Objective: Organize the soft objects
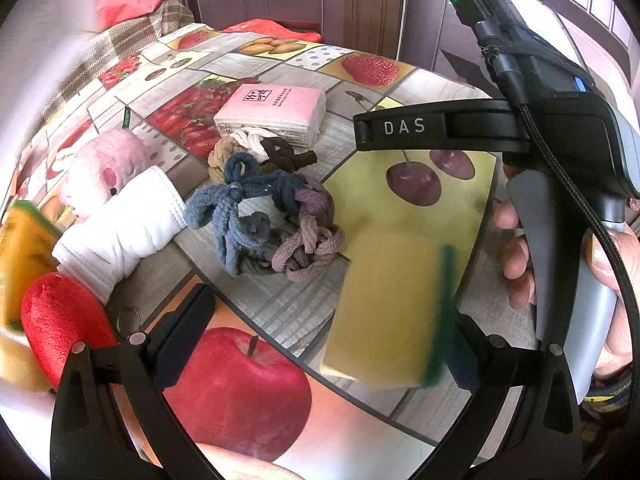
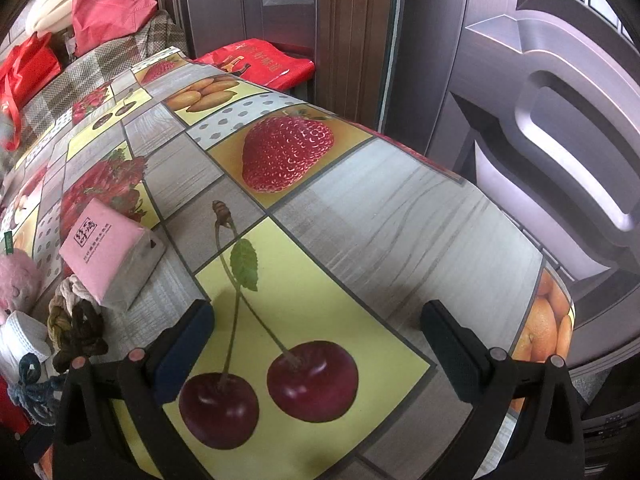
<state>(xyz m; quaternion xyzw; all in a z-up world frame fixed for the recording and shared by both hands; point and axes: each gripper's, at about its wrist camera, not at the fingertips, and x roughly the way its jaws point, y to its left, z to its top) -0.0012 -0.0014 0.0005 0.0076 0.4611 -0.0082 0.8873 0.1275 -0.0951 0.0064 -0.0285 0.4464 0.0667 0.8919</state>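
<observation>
Hovering low over the tabletop (image 1: pixel 404 80), the left claw (image 1: pixel 320 344) has its jaws spread wide, with a yellow sponge (image 1: pixel 384 312) leaning against the right-hand pad. It looks blurred; whether it is loosely held or being let go I cannot tell. The right claw (image 2: pixel 316 348) hangs with its jaws apart and empty over the printed cherries, near the tabletop's right edge. The soft things seem gathered toward the left edge, likely as one pile: a pink plush (image 1: pixel 104 164), a rolled white cloth (image 1: pixel 120 228), a tangle of hair ties (image 1: pixel 264 216), a pink tissue pack (image 1: pixel 276 112) and a red sponge (image 1: pixel 60 320). A glossy fruit-print oilcloth covers the surface. Dark panelled doors stand behind, with red bags (image 2: pixel 260 64) by them.
</observation>
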